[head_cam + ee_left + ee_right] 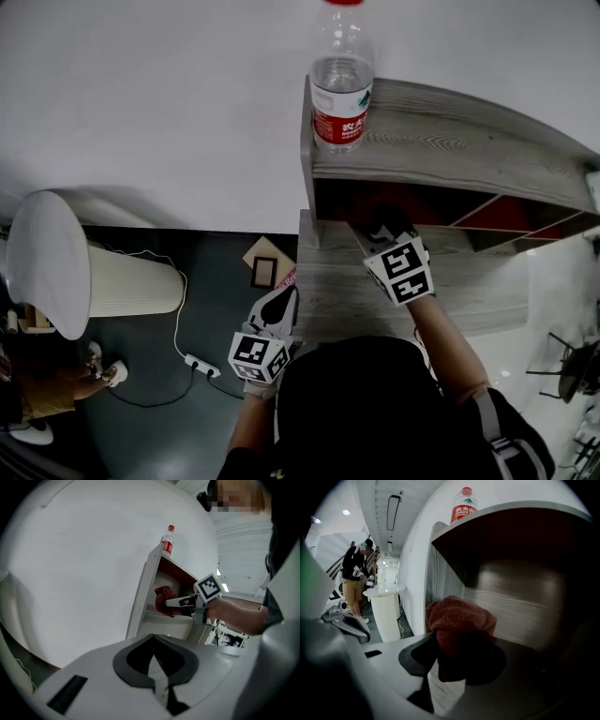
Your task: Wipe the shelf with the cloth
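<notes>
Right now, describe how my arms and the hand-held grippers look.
The left hand-held gripper and the right hand-held gripper each have a pale grey body, dark pads and a white cube of black square markers. The person wears a dark top, forearms uncovered.

In the head view the top edge cuts into the cap of the clear red-labelled plastic bottle (342, 84), the grey wood-grain shelf (450, 155) runs off the right edge, and its top board hides the crumpled red cloth (461, 618).

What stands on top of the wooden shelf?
A water bottle with a red label, near the left end of the shelf. Its far right end is cut off.
</notes>
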`<action>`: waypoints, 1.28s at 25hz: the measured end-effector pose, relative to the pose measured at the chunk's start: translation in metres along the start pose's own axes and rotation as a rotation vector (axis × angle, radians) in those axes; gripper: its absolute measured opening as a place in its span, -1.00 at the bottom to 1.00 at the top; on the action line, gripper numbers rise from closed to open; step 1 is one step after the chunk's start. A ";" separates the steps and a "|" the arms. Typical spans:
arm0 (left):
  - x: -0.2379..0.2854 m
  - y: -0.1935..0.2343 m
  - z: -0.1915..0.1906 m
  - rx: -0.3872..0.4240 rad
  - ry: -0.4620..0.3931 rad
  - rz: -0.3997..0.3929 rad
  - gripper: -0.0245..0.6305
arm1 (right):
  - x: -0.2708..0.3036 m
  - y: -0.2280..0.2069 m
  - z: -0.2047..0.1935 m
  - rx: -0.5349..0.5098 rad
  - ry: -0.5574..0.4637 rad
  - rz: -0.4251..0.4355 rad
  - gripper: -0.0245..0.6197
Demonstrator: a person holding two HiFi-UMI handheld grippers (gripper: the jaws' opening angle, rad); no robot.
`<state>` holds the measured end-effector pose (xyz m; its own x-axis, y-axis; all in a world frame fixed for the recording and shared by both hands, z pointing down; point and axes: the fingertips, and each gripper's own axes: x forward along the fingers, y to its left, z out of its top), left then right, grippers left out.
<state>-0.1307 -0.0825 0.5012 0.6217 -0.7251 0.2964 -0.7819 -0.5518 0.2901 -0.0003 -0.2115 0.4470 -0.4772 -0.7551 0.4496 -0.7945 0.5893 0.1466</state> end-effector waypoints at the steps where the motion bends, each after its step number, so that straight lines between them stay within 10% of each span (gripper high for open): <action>1: 0.001 0.003 0.000 -0.003 0.002 -0.005 -0.90 | 0.004 -0.001 0.000 -0.002 0.013 -0.006 -0.45; 12: 0.005 0.021 -0.004 -0.017 0.017 -0.027 -0.90 | 0.022 -0.002 0.023 -0.178 0.016 -0.063 -0.11; 21: 0.002 0.025 -0.006 -0.025 0.017 -0.019 -0.90 | 0.065 -0.001 0.003 -0.377 0.168 -0.063 -0.38; 32: 0.005 0.024 -0.018 -0.036 0.050 -0.020 -0.90 | 0.038 -0.078 -0.023 -0.199 0.206 -0.236 -0.50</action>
<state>-0.1455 -0.0922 0.5263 0.6393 -0.6921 0.3351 -0.7678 -0.5502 0.3284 0.0523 -0.2800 0.4726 -0.1879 -0.8154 0.5475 -0.7753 0.4653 0.4270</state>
